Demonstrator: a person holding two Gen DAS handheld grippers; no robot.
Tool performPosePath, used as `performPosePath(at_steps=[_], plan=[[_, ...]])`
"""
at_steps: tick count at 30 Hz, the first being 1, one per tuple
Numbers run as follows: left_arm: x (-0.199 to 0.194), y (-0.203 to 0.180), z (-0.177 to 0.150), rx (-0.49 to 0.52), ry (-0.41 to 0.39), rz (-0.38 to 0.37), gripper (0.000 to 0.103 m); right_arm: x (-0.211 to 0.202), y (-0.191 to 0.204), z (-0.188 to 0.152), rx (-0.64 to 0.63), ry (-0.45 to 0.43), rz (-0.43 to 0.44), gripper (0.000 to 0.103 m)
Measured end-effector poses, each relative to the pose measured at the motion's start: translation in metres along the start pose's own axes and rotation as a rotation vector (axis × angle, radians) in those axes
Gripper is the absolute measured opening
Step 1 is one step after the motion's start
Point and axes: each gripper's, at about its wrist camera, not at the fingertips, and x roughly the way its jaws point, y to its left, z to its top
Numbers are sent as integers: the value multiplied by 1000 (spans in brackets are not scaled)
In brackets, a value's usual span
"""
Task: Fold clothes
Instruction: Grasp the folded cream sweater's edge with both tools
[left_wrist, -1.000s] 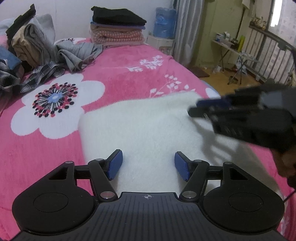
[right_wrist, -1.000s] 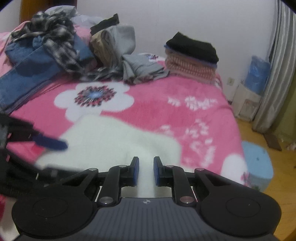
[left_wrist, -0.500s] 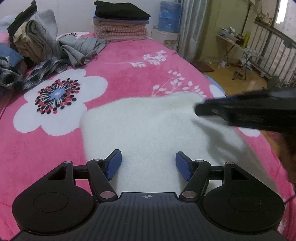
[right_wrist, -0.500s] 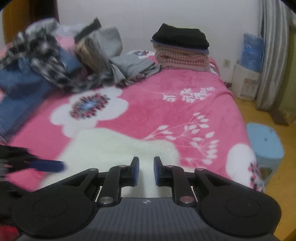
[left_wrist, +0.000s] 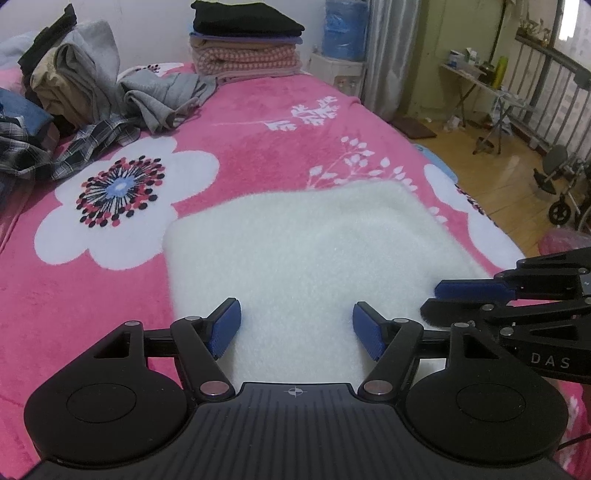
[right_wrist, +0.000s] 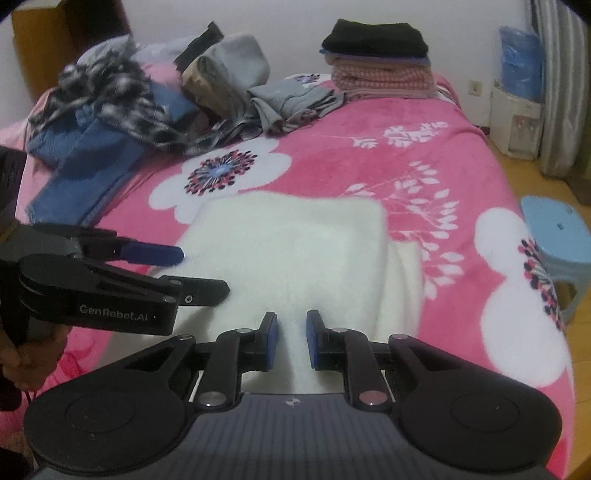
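Observation:
A white fleecy garment (left_wrist: 314, 251) lies flat on the pink flowered blanket (left_wrist: 258, 122), folded into a rough rectangle with a second layer showing along its right side (right_wrist: 402, 277). My left gripper (left_wrist: 295, 332) hovers over its near edge; its jaws are opening and the pads press on nothing. From the right wrist view it (right_wrist: 205, 272) reaches in from the left, held by a hand (right_wrist: 22, 354). My right gripper (right_wrist: 291, 339) sits over the garment's near right part with only a narrow gap between its pads and grips nothing. It enters the left wrist view at the right (left_wrist: 430, 301).
A heap of unfolded clothes (right_wrist: 129, 99) (plaid, denim, grey, tan) fills the far left of the bed. A folded stack (right_wrist: 380, 55) topped by a black item stands at the far end. Off the right edge are a blue stool (right_wrist: 557, 225), wooden floor and a water dispenser (right_wrist: 517, 118).
The right gripper has come down from over the garment's right half to its near right edge and rolled level. The left jaws stand slightly wider. The garment has not shifted.

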Motion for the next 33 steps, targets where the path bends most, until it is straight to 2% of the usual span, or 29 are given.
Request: performPosePath(at_steps=[9, 12, 16, 18, 21, 29, 33], plan=[[-1, -3, 0, 3, 3, 20, 69, 1, 0, -3, 13, -13, -2, 18], [-9, -7, 2, 25, -7, 50, 71, 1, 0, -3, 9, -13, -4, 18], [-32, -12, 3, 24, -32, 12, 77, 1, 0, -4, 5, -15, -6, 18], [-37, -13, -4, 8, -14, -5, 77, 1, 0, -4, 7, -18, -5, 18], [-26, -19, -17, 18, 51, 4, 79, 1, -1, -5, 12, -22, -3, 18], [-23, -19, -19, 15, 51, 13, 83, -16, 9, -2, -21, -27, -9, 19], [-22, -20, -20, 16, 50, 17, 83, -39, 16, -10, -40, -37, 52, 19]])
